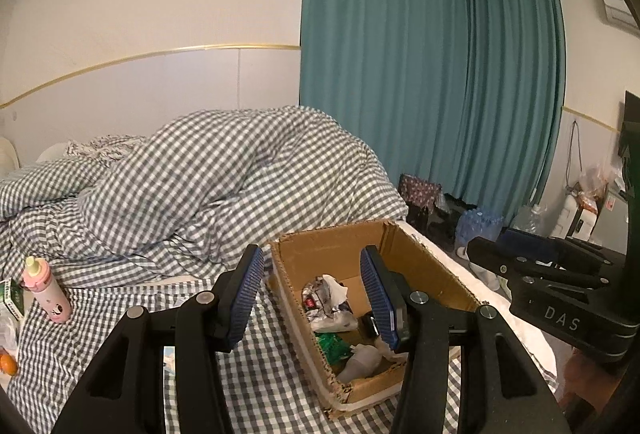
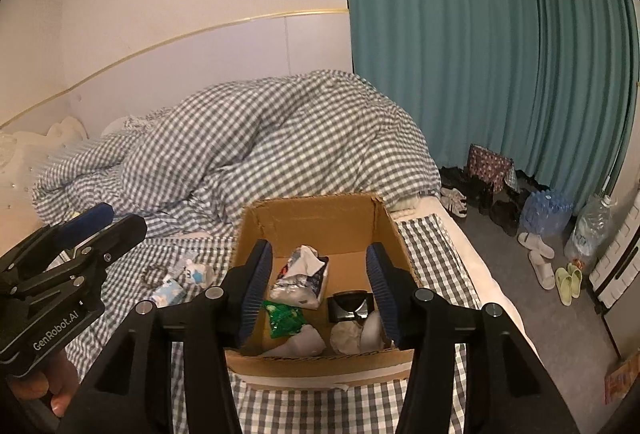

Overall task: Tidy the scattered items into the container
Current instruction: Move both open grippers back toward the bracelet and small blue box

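Observation:
An open cardboard box (image 1: 332,250) (image 2: 312,222) stands on the checked bed sheet. Inside lie a crumpled wrapper (image 2: 300,274), a green packet (image 2: 284,318), a black object (image 2: 350,306) and white cups (image 2: 304,344). My left gripper (image 1: 312,298) hangs open above the box's left wall, with nothing between its blue pads. Over the box's near side my right gripper (image 2: 318,294) is open and empty too. On the sheet to the left stand a pink bottle (image 1: 46,290) and a green carton (image 1: 10,298), with an orange (image 1: 8,364) nearer. Small tissue packets (image 2: 172,290) lie left of the box.
A rumpled checked duvet (image 1: 224,174) is heaped behind the box. The bed's edge runs along the box's right side. Below it on the floor are slippers (image 2: 538,254), shoes and water bottles (image 2: 546,212). Teal curtains (image 2: 480,54) hang behind.

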`<state>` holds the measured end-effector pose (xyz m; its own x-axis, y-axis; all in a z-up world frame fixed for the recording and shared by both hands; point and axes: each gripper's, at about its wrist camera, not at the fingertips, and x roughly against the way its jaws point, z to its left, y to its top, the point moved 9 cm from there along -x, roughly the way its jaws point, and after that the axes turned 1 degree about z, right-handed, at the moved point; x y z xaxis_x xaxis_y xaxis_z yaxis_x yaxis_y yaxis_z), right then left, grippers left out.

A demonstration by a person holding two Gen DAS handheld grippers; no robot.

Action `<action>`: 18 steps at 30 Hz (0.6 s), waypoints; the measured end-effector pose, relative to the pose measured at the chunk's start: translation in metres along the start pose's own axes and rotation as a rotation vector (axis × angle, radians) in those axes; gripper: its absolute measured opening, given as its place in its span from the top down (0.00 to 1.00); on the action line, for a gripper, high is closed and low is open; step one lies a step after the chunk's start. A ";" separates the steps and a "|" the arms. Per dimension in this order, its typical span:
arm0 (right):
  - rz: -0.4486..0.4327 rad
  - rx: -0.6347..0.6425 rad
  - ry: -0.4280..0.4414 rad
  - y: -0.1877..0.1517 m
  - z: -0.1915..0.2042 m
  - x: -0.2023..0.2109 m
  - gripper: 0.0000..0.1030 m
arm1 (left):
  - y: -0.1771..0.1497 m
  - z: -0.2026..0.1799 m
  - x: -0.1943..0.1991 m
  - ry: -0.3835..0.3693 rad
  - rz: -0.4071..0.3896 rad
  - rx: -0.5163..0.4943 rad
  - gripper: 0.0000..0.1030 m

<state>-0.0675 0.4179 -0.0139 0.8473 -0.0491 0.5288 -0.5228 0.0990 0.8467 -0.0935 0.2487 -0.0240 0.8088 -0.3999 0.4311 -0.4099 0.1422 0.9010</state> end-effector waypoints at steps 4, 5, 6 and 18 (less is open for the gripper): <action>-0.016 0.005 0.004 0.003 0.014 0.010 0.47 | 0.001 0.013 0.016 0.017 -0.015 0.002 0.44; -0.022 0.006 0.007 0.004 0.019 0.013 0.46 | 0.001 0.016 0.020 0.021 -0.019 0.005 0.43; -0.026 0.007 0.009 0.004 0.023 0.015 0.43 | 0.001 0.021 0.024 0.026 -0.023 0.008 0.42; -0.060 0.044 0.050 0.004 0.074 0.032 0.15 | -0.002 0.081 0.062 0.097 -0.068 0.074 0.10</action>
<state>-0.0497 0.3433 0.0109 0.8804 -0.0040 0.4741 -0.4733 0.0538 0.8793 -0.0763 0.1498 -0.0033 0.8714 -0.3161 0.3752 -0.3798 0.0493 0.9237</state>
